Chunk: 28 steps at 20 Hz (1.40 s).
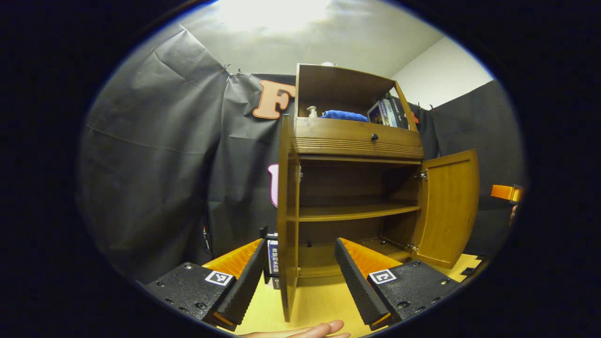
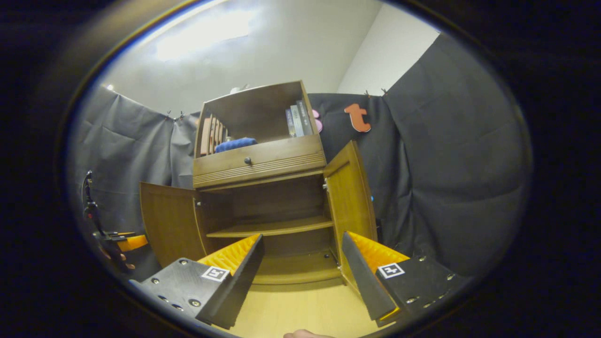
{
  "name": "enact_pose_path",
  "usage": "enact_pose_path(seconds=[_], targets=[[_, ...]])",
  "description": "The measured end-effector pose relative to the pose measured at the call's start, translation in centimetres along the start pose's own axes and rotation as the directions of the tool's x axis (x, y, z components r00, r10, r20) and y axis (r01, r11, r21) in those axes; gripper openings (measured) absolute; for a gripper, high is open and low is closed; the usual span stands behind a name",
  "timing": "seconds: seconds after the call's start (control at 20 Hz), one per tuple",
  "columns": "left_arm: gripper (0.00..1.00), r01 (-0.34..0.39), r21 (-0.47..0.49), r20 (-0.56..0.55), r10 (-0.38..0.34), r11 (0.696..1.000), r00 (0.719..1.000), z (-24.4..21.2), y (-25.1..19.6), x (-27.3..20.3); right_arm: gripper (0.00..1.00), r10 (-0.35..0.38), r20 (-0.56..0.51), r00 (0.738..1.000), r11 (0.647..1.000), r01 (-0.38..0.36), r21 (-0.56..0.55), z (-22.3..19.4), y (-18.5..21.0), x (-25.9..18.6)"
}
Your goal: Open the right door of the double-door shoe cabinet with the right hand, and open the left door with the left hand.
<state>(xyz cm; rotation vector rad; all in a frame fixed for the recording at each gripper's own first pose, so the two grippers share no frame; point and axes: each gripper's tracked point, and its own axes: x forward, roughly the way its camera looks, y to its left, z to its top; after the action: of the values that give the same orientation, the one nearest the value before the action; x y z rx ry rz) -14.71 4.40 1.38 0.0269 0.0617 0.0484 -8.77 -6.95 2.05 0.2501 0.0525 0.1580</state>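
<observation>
Nearest in the left gripper view, the left gripper (image 1: 296, 277) holds its two ribbed, wedge-shaped fingers spread wide, gripping nothing, and a fingertip of the holding hand (image 1: 313, 330) shows at the bottom edge; between the fingers stands the thin near edge of the left door (image 1: 286, 220), swung fully outward, with neither finger touching it. In the right gripper view the right gripper (image 2: 303, 272) likewise has its fingers parted and empty above the pale, smooth wooden floor (image 2: 291, 310), with the right door (image 2: 350, 206) standing open just behind its right finger. Beyond sits the shoe cabinet (image 1: 359, 141), of glossy brown wood with a grooved drawer front and a small dark round knob (image 1: 374, 137); both doors are open, baring a flat inner shelf (image 1: 352, 212); the upper open compartment holds a folded blue cloth (image 1: 344, 115), a small pale bottle (image 1: 312, 111) and upright books (image 1: 388, 113); farthest back hangs the creased black cloth wall (image 1: 155, 164).
</observation>
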Motion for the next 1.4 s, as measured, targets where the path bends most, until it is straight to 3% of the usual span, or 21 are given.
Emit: enact_pose_path(seconds=[0.35,0.55,0.85,1.0,1.2,1.4], targets=[[0.95,0.033,0.032,0.029,-0.034,0.999,0.999,0.0,-5.0,2.8,1.00,-0.041,0.050,0.998,0.999,0.041,-0.011,0.8,-1.2,1.0],[0.95,0.067,0.020,0.002,-0.067,0.998,0.998,-1.5,-7.7,5.8,0.99,-0.045,0.069,0.997,0.998,0.048,-0.038,0.5,-0.8,2.6],[0.95,0.069,0.085,-0.048,-0.065,0.994,0.997,-4.4,-9.8,9.8,0.99,-0.052,0.060,0.997,0.996,0.056,-0.072,-1.7,0.4,6.2],[0.96,0.031,0.109,0.001,-0.032,0.994,1.000,-4.0,-10.7,11.3,0.95,-0.039,0.037,0.999,0.997,0.041,-0.066,-3.3,1.2,8.3],[0.99,0.069,0.084,-0.010,-0.068,0.994,0.998,-5.1,-13.3,13.3,0.99,-0.003,-0.007,1.000,0.996,0.003,-0.087,-5.9,3.0,10.8],[1.00,0.050,0.071,-0.002,-0.050,0.996,0.999,-5.8,-13.4,15.5,0.99,0.033,-0.019,0.999,0.993,-0.035,-0.115,-7.6,4.9,13.0]])
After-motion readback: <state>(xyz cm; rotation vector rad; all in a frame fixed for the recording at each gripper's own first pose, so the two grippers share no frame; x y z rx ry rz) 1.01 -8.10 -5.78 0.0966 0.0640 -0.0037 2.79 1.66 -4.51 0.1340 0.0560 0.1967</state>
